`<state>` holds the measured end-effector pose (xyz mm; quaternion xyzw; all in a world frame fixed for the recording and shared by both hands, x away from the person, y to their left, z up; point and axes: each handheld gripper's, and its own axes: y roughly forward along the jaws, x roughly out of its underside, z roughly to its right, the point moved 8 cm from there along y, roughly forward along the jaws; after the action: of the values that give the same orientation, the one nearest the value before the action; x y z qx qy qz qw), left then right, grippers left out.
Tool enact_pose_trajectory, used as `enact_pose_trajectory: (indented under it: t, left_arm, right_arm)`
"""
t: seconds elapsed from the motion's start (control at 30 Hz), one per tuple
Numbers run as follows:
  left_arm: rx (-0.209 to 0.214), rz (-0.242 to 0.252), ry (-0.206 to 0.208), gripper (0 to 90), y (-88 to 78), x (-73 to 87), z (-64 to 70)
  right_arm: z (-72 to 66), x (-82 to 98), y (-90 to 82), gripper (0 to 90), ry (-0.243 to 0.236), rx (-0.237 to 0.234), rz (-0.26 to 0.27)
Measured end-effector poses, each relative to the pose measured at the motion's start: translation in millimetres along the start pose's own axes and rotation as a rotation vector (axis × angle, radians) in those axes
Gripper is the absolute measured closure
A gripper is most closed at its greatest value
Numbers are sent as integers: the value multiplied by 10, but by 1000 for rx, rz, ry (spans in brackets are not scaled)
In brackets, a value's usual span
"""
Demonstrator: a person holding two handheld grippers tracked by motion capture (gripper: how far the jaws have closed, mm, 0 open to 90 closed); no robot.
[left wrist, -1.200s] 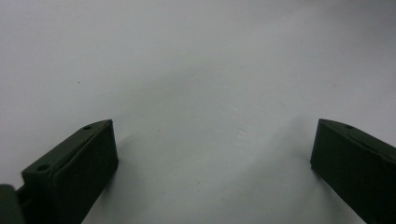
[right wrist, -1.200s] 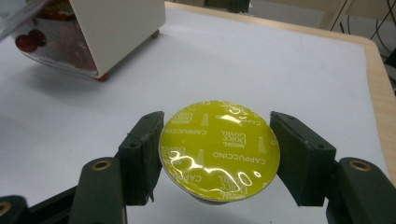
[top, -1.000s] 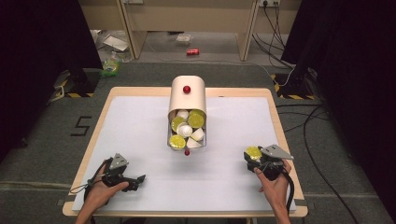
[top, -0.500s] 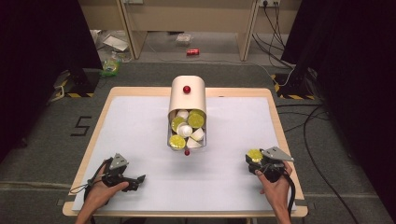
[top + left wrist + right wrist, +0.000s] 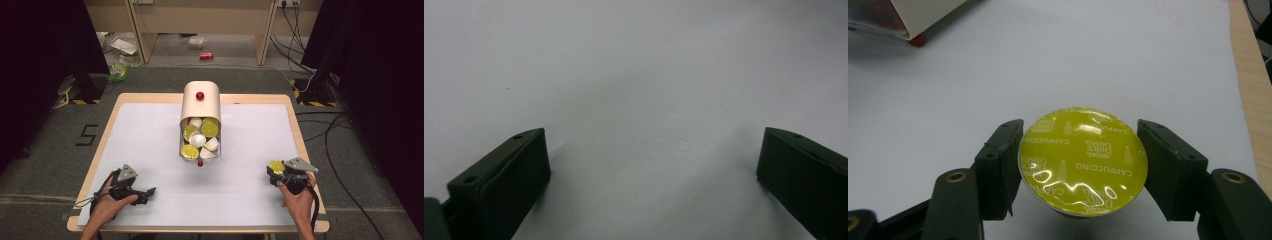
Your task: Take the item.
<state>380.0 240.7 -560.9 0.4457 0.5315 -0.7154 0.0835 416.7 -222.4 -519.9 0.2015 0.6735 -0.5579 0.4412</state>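
So at the lower left of the high view the left tongs (image 5: 148,190) are just parked on the white surface (image 5: 250,200), and in the left gripper view the jaws stand wide apart with nothing but bare tabletop between them. Moving to the middle, there's the cream-coloured capsule dispenser (image 5: 200,107) with a red knob (image 5: 200,95) on top, lying with its open tray towards the person, stuffed with yellow-lidded and white capsules (image 5: 200,141), plus a second little red knob (image 5: 200,163) at the tray's front edge. Then at the lower right the right tongs (image 5: 273,169) are clamped on a yellow-lidded coffee capsule (image 5: 276,166); the right gripper view shows it nicely, lid up, "Dolce Gusto Cappuccino" printed on the foil (image 5: 1083,159), both pads pressing its rim from either side. Looks to me like the step is unloading capsules one at a time, and this one is being brought down to the right side, well apart from the dispenser. Next move is probably setting it flat on the surface and letting go, keeping it level so it doesn't roll off its narrow base. Nothing really in the way there, though the wooden table edge (image 5: 306,165) is fairly near on the right, so don't drift outward.
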Motion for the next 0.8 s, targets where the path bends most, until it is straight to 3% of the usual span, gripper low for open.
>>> enact_pose_trajectory:
  t: [0.8]
  left_arm:
    - [0,0,0,0,1,0,0]
  right_arm:
    - [-94,67,81,378,-20,-24,-36]
